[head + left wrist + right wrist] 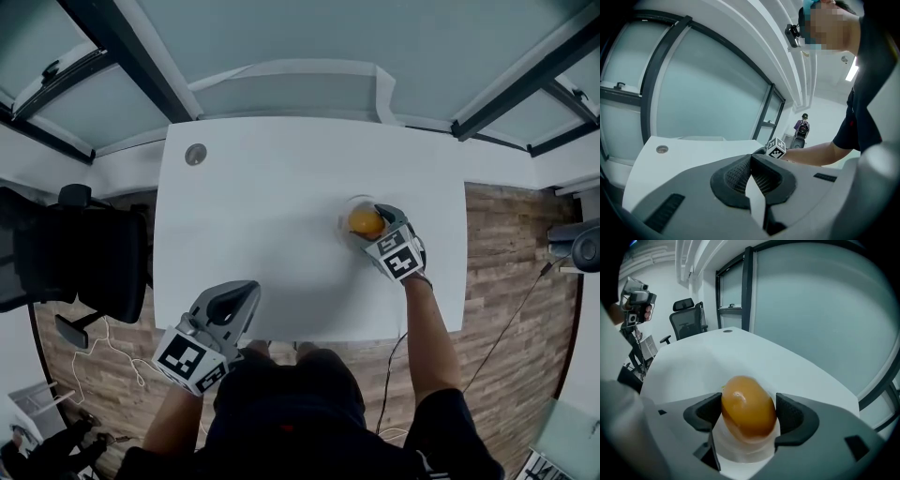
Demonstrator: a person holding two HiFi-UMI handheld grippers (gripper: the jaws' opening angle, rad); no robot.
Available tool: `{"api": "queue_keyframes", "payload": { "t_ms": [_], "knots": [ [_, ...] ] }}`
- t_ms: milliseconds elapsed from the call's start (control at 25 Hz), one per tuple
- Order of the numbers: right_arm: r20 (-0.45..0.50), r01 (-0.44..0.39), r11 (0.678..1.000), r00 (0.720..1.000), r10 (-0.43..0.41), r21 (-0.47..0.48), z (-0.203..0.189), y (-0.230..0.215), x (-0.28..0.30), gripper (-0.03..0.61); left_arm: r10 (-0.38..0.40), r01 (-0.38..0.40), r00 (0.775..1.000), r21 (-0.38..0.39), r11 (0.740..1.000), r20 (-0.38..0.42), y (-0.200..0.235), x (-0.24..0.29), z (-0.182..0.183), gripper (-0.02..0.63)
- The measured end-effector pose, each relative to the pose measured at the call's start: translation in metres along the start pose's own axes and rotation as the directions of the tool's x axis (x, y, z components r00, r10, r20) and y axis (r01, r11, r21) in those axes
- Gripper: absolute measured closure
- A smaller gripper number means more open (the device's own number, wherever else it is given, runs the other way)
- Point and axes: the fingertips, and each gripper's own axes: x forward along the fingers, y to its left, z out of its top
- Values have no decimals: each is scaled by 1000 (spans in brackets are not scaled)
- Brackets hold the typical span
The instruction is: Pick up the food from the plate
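Note:
An orange, egg-shaped piece of food (366,221) (748,405) lies on a small pale plate (348,236) (740,452) at the right of the white table (272,206). My right gripper (368,226) (747,417) is down over the plate, open wide, with one jaw on each side of the food; the pads stand close beside it without squeezing it. My left gripper (247,292) (751,160) hovers at the table's near edge, shut and holding nothing. Its view shows the right gripper's marker cube (776,148) across the table.
A round cable grommet (195,154) (661,149) sits at the table's far left corner. A black office chair (75,253) (686,317) stands left of the table. Glass partition walls run behind the far edge. A person stands in the distance (802,127).

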Motion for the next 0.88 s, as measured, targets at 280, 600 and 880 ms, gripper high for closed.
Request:
{"api": "queue_keyframes", "payload": {
  "t_ms": [280, 600, 880],
  "knots": [
    [108, 57, 998, 992, -58, 9, 26, -1, -30, 207, -25, 25, 1000, 14, 1000, 17, -9, 3, 8, 594],
    [362, 174, 971, 905, -223, 164, 90, 4, -130, 207, -77, 74, 996, 57, 996, 54, -21, -7, 26, 594],
    [580, 145, 948, 762, -289, 282, 135, 41, -234, 207, -67, 38, 986, 182, 983, 154, -19, -29, 77, 594]
  ]
}}
